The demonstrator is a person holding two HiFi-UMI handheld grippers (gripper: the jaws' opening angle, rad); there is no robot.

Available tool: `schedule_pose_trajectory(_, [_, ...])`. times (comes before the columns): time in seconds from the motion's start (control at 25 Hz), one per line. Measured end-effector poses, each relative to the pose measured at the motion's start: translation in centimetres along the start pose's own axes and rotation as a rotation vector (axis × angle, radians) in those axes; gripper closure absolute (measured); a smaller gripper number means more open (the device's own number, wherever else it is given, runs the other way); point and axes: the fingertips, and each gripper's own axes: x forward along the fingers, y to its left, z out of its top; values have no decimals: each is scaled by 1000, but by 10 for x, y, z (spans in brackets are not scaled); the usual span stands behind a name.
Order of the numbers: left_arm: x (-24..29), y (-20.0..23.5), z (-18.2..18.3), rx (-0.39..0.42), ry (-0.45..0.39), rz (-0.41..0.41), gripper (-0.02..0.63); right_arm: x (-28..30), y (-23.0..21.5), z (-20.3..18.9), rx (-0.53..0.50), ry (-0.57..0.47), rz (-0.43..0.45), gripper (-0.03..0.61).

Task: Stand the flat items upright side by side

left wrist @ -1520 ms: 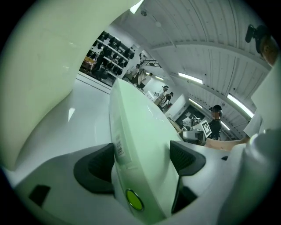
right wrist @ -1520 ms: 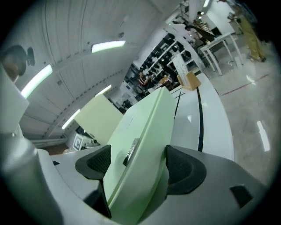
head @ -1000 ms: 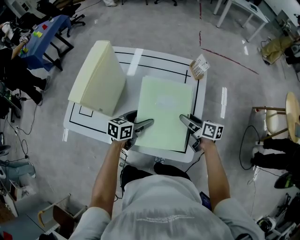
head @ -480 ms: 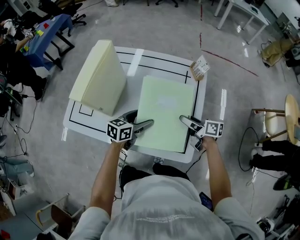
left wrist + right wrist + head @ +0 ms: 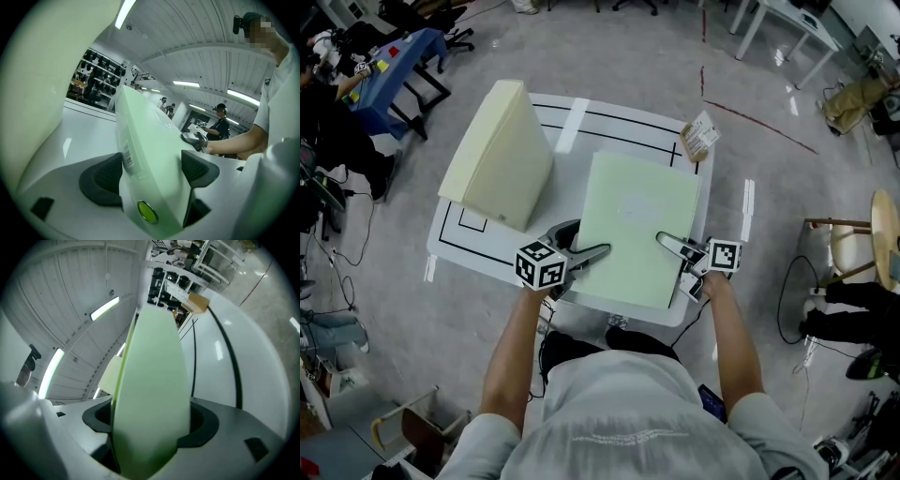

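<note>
Item 1: green flat item (image 5: pixel 633 230), pale, broad face up, held over the white table (image 5: pixel 464 246), near edge toward me.
- Head view only: its whole face, reaching to the table's right-hand black line.
- Left gripper view only: a barcode label (image 5: pixel 127 157) on its edge and a round green spot (image 5: pixel 147 212) low on its near end.
- Right gripper view: it runs away from me, nearly edge-on (image 5: pixel 150 380).

Item 2: my left gripper (image 5: pixel 584 242), clamped on the near left corner, one pad on each face.

Item 3: my right gripper (image 5: pixel 673 246), jaws set wide and gripping the near right corner.

Item 4: cream flat item (image 5: pixel 497 155), leaning on edge at the table's left, apart from Item 1.

Item 5: small card (image 5: pixel 699 134), far right corner.
</note>
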Motion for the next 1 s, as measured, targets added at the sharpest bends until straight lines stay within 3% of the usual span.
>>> schedule_pose_trajectory(0.24, [5,-4,0,3,14,-20,209,4,2,-5,21,35,20,212])
schedule_pose_trajectory(0.52, [6,-4,-1,20,24,-80,209,5,5,-19,37,169,83,237])
schedule_pose_trajectory(0.76, [9,-4,-5,30,51,-103,209,2,4,-20,79,120,66,253])
schedule_pose_trajectory(0.88, [11,-13,-12,0,87,-140,209,-10,8,-32,127,83,46,291])
schedule_pose_trajectory(1.0, [3,-19,-18,-12,65,-156,209,-18,13,-43,122,58,25,296])
